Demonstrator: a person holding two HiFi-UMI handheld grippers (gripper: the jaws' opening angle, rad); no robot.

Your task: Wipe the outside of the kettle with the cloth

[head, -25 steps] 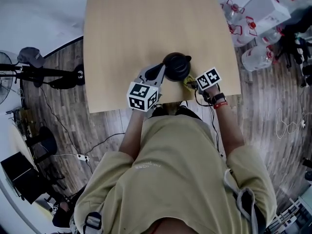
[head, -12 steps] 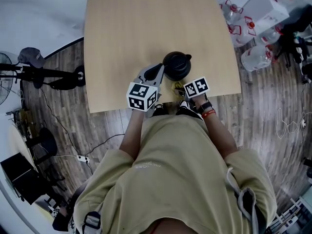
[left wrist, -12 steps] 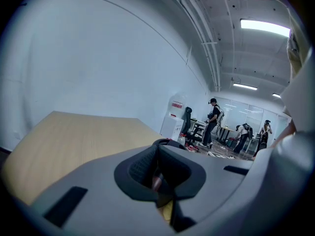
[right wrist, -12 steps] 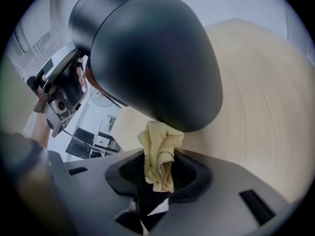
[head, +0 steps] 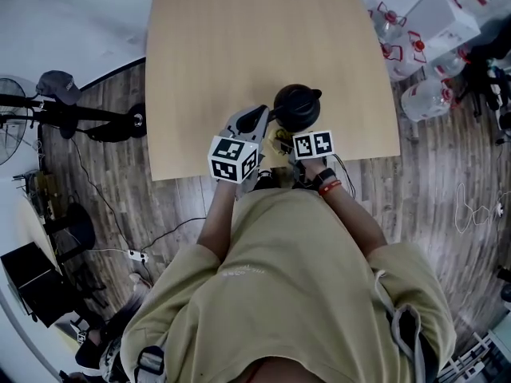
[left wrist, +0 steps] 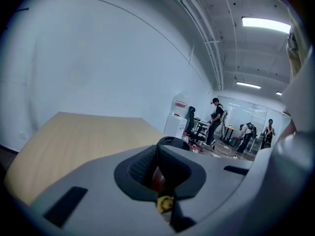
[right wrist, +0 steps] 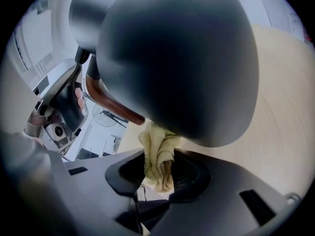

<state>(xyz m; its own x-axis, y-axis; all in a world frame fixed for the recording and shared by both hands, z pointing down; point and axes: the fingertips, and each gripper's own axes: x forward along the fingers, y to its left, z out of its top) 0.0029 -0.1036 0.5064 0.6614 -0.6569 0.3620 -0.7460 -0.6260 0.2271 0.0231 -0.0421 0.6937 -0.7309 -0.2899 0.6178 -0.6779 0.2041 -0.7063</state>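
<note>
We steady the kettle (head: 297, 107): left tool (head: 263, 120) clamped on its handle (right wrist: 108, 102) at 8 o'clock | right tool (head: 289, 139) pinches cloth (right wrist: 158, 154) against its 7 o'clock side to wipe.

"What was the room like?"

"A pale wooden table (head: 239, 54) stood at twelve o'clock on a grey-brown plank floor (head: 104, 190). Big water bottles (head: 423, 98) lay at two o'clock, a fan (head: 12, 134) stood at nine, and cables (head: 164, 231) trailed at eight."

"And the light?"

"Long ceiling lamps (left wrist: 266, 23) were lit beside a plain white wall (left wrist: 98, 58). Far back stood an office chair (left wrist: 191, 118) and a few people (left wrist: 216, 116)."
</note>
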